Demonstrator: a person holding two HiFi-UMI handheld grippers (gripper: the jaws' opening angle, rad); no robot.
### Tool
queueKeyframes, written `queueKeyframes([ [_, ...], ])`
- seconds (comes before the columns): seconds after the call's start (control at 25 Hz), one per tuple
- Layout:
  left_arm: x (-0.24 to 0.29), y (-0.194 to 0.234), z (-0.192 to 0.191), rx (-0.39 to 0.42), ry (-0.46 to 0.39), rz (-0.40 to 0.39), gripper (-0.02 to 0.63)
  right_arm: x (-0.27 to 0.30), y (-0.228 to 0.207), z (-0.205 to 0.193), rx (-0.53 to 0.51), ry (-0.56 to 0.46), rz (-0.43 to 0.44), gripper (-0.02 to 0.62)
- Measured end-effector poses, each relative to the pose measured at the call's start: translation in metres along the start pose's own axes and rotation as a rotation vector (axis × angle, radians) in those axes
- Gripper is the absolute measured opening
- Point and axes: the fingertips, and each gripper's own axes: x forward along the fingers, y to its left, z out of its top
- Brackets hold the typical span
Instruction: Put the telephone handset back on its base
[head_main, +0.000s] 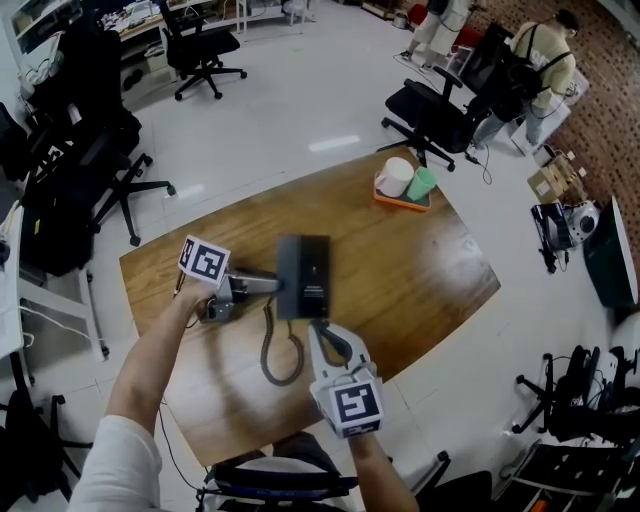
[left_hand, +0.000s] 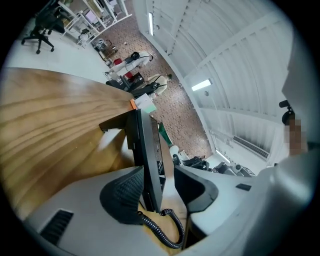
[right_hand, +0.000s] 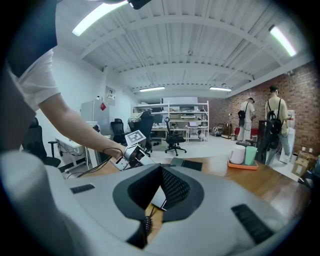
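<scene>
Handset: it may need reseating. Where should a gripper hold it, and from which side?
Take the handset by its straight middle, across its thin width, coming from the person's left, where the left gripper straddles it with jaws open. It lies as a long narrow bar along the base, and the coiled cord leaves its near end, so probably avoid that end.

The base (head_main: 314, 272) is a flat black rectangle lying near the middle of the wooden surface (head_main: 430, 262); the telephone handset (head_main: 288, 272), black too, seems to lie along the base's left side, though dark on dark the two are hard to tell apart; a grey coiled cord (head_main: 281, 362) loops from the near edge across the surface.
</scene>
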Motion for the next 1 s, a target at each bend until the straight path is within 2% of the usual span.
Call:
queueKeyframes([
  [0.12,-0.004,-0.011,0.0,0.04,-0.005,0.004,0.173,-0.006,0.002,0.003,-0.006,-0.01,-0.007,0.002],
  [0.16,-0.005,-0.015,0.0,0.053,-0.007,0.005,0.144,-0.008,0.003,0.005,-0.007,-0.014,-0.012,0.002],
  [0.24,-0.008,-0.024,-0.002,0.064,-0.021,-0.006,0.13,-0.012,0.007,0.007,-0.008,-0.023,-0.02,0.002],
  [0.28,-0.011,-0.031,-0.003,0.077,-0.027,-0.016,0.095,-0.014,0.01,0.008,-0.008,-0.029,-0.023,0.002],
  [0.32,-0.013,-0.037,-0.003,0.09,-0.031,-0.025,0.087,-0.016,0.013,0.009,-0.008,-0.035,-0.026,0.002],
  [0.6,-0.026,-0.088,-0.02,0.141,-0.048,-0.092,0.086,-0.04,0.04,0.022,-0.011,-0.075,-0.053,0.002],
  [0.8,-0.04,-0.122,-0.037,0.179,-0.071,-0.141,0.046,-0.055,0.06,0.024,-0.024,-0.093,-0.072,0.002],
  [1.0,-0.06,-0.174,-0.051,0.235,-0.159,-0.205,0.032,-0.073,0.082,0.033,-0.034,-0.122,-0.085,0.002],
])
